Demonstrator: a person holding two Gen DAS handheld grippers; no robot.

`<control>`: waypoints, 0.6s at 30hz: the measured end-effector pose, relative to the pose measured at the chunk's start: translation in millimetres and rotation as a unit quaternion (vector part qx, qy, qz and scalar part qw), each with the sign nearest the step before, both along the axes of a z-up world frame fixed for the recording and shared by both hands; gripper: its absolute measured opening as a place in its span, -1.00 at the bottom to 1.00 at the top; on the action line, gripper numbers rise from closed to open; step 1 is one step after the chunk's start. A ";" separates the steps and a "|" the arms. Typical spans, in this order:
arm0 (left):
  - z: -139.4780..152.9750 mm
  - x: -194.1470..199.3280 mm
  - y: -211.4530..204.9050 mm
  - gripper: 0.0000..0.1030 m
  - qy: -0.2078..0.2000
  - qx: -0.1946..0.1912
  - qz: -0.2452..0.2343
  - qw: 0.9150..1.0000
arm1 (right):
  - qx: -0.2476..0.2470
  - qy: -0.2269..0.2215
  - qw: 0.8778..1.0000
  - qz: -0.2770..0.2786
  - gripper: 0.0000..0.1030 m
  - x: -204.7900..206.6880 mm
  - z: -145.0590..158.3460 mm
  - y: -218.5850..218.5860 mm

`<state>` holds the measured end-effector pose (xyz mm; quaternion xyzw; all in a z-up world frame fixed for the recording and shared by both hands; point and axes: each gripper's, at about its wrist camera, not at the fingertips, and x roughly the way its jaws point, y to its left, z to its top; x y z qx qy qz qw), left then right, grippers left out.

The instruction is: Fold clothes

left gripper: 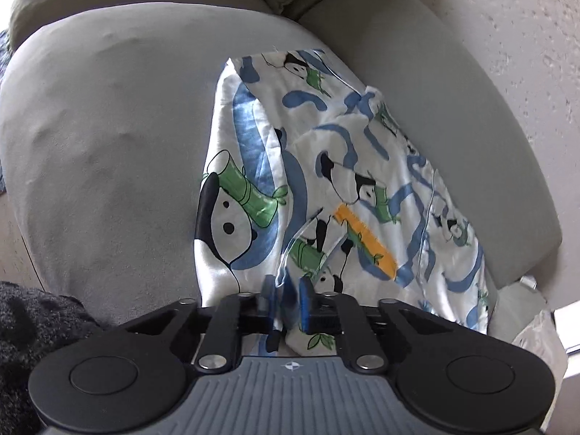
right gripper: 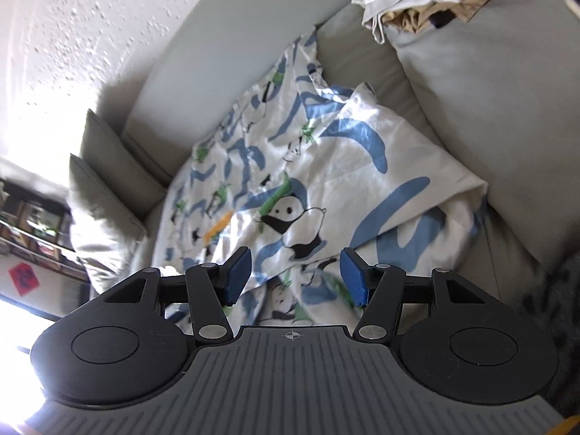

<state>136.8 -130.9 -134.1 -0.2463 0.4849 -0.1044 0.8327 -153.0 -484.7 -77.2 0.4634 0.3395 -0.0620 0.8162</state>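
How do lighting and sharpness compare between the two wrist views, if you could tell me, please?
Left wrist view: even, soft light; the panda-print garment is sharp except for blur at the pinching left gripper. Right wrist view: blown-out glare along the left edge by the wall, fisheye curving of the sofa, open right gripper.

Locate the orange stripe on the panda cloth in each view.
Left wrist: orange stripe right of centre, just beyond the left gripper, which pinches the panda cloth.
Right wrist: stripe left of centre, beyond the open right gripper.
Shared landmark: grey sofa.
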 end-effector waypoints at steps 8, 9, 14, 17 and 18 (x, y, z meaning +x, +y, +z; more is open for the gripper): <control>9.4 -14.9 4.2 -1.00 -0.029 0.025 -0.008 0.999 | 0.002 -0.009 0.999 -0.038 0.20 -24.8 23.2 -5.5; 9.5 -15.5 4.8 -1.00 -0.029 0.026 -0.008 0.999 | 0.002 -0.010 0.999 -0.043 0.21 -27.8 26.0 -6.2; 10.4 -18.6 7.6 -1.00 -0.032 0.033 -0.008 0.999 | -0.010 0.005 1.000 -0.027 0.16 3.4 -4.7 -3.4; 10.9 -20.4 9.3 -0.98 -0.033 0.038 -0.008 0.999 | -0.035 0.022 0.999 -0.026 -0.09 29.1 -31.5 -4.1; 11.0 -21.0 9.9 -0.91 -0.034 0.039 -0.008 0.999 | -0.042 0.040 0.998 -0.026 -0.09 36.5 -40.5 -5.6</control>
